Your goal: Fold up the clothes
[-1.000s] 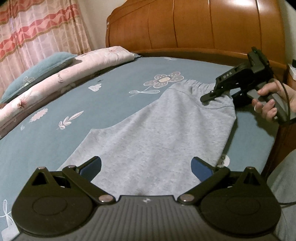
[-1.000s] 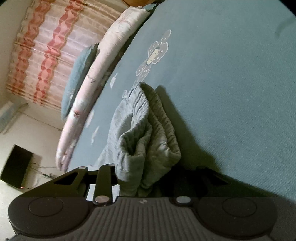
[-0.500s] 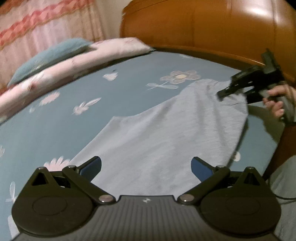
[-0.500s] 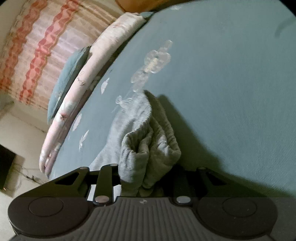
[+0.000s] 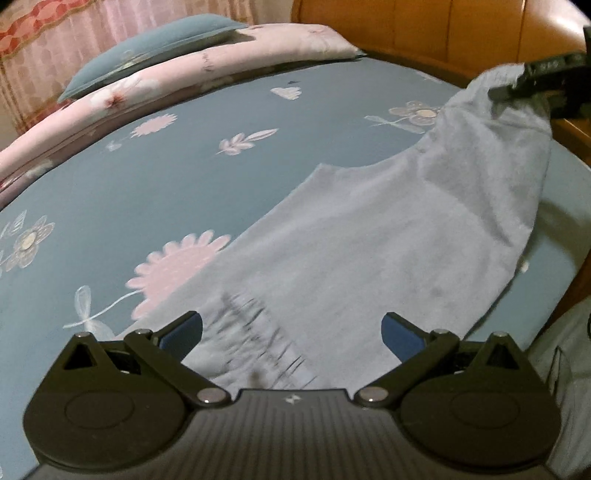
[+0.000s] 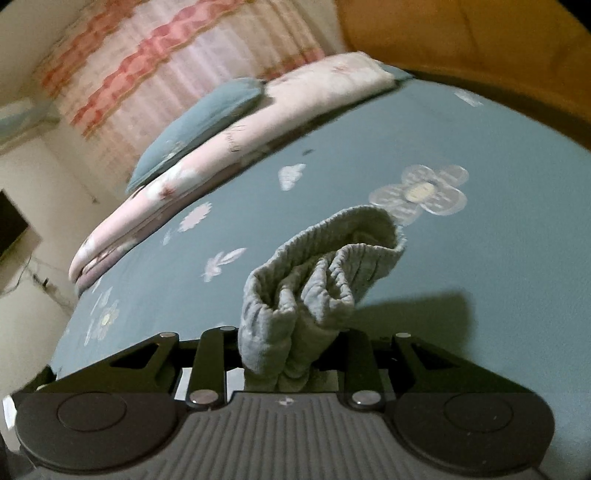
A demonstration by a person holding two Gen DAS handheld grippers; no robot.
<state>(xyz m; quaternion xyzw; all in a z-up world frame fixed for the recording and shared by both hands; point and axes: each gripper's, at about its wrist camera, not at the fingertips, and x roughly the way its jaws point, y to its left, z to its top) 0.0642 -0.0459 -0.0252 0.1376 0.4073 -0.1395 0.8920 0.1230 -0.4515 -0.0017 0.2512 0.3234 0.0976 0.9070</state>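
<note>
Since a second ago the right claw (image 6: pixel 291 365), clamped on the trousers' (image 5: pixel 369 258) waistband, has lifted it off the bed (image 5: pixel 147 184), likely starting a fold, while the left claw (image 5: pixel 291 332) gapes empty.

Grey garment (image 5: pixel 388 240) on a blue bedsheet (image 5: pixel 184 177) with pink-and-white flowers; pink striped curtain (image 6: pixel 166 62).

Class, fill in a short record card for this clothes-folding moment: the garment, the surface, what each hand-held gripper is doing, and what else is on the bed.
garment: grey trousers, one end raised off the bed
surface: blue floral bedsheet
left hand-held gripper: open, just above the trousers' near end
right hand-held gripper: shut on the bunched ribbed waistband
also on the bed: pink folded quilt, blue pillow
behind: wooden headboard
</note>
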